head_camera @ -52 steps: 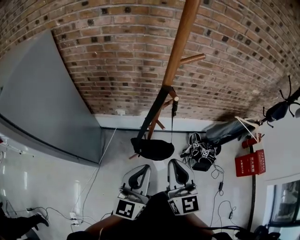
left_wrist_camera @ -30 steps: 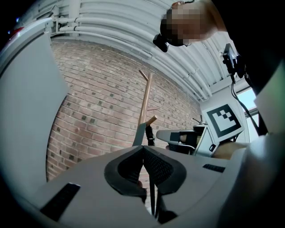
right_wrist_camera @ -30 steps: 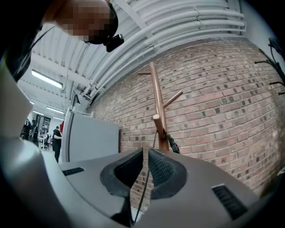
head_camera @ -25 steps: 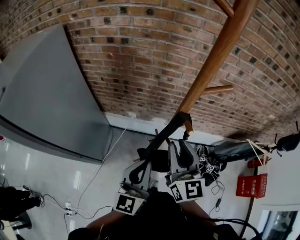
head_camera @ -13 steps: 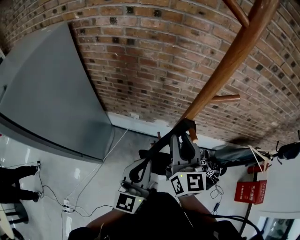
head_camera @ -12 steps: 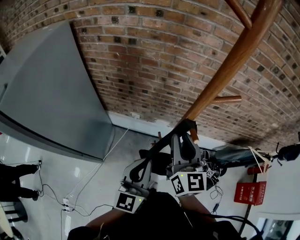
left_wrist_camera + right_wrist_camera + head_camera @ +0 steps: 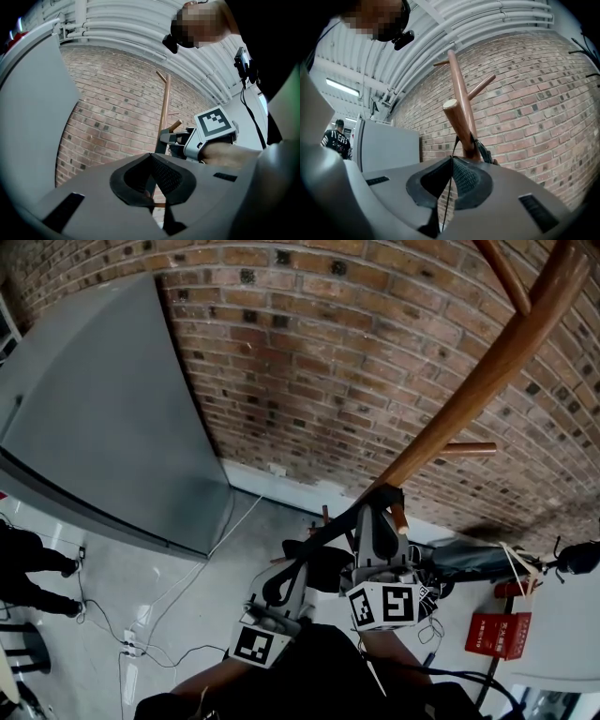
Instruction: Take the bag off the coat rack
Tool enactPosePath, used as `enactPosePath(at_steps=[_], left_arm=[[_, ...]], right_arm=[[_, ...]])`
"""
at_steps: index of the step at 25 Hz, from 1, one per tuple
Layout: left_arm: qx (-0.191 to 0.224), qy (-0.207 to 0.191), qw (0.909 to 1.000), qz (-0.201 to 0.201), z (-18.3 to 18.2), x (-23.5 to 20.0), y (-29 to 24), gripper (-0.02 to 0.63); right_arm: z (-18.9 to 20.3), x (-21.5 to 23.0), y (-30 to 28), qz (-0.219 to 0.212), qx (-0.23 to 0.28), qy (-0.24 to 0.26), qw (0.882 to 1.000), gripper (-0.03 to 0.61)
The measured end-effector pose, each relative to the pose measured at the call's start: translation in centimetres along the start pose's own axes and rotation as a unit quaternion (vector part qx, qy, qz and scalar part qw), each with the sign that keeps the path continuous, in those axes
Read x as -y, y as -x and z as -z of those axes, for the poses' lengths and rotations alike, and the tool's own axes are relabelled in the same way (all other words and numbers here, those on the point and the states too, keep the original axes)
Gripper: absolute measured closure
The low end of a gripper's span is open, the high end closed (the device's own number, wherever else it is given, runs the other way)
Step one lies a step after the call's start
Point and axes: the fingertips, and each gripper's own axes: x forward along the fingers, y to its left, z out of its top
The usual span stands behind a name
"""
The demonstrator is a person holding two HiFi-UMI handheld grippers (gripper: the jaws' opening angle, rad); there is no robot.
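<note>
Leftmost, grey panel [image 7: 94, 409]. Lower centre of head view: left gripper [image 7: 279, 585], jaws together on nothing, beside dark bag [image 7: 323, 561]. Right gripper [image 7: 378, 517] clamped on the bag's strap [image 7: 454, 146] under a coat rack [image 7: 487, 360] peg [image 7: 457, 122]. Only the right gripper view shows the strap pinched.

Coat rack [image 7: 473, 381]: top cut off at the head view's upper edge. Bag [image 7: 328, 565]: apparently largely hidden behind the right gripper [image 7: 378, 512]. Red box [image 7: 489, 634]: print too small to read.
</note>
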Motion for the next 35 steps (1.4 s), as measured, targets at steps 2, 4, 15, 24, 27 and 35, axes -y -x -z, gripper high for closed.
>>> enactPosePath(at_steps=[2, 4, 15, 24, 27, 35], left_arm=[[-0.005, 0.001, 1.0000, 0.002, 0.1, 0.0, 0.0, 0.597], [-0.013, 0.006, 0.9999, 0.005, 0.4, 0.1, -0.1, 0.597], [-0.007, 0.008, 0.9999, 0.002, 0.1, 0.0, 0.3, 0.597], [-0.001, 0.001, 0.9999, -0.012, -0.4, -0.7, 1.1, 0.597], [0.002, 0.002, 0.9999, -0.012, -0.4, -0.6, 1.5, 0.597], [0.014, 0.010, 0.9994, -0.029, -1.1, -1.6, 1.8, 0.597]], right_arm=[[-0.2, -0.3, 0.0, -0.001, 0.001, 0.012, 1.000, 0.558], [-0.8, -0.7, 0.2, -0.002, 0.008, 0.025, 1.000, 0.558], [-2.4, -1.2, 0.8, 0.003, 0.023, 0.027, 0.999, 0.558], [-2.7, -2.1, 1.7, 0.003, 0.013, 0.000, 1.000, 0.558], [-2.8, -2.1, 2.1, 0.004, 0.013, -0.008, 1.000, 0.558], [-3.0, -2.5, 2.7, 0.000, 0.011, -0.023, 1.000, 0.558]])
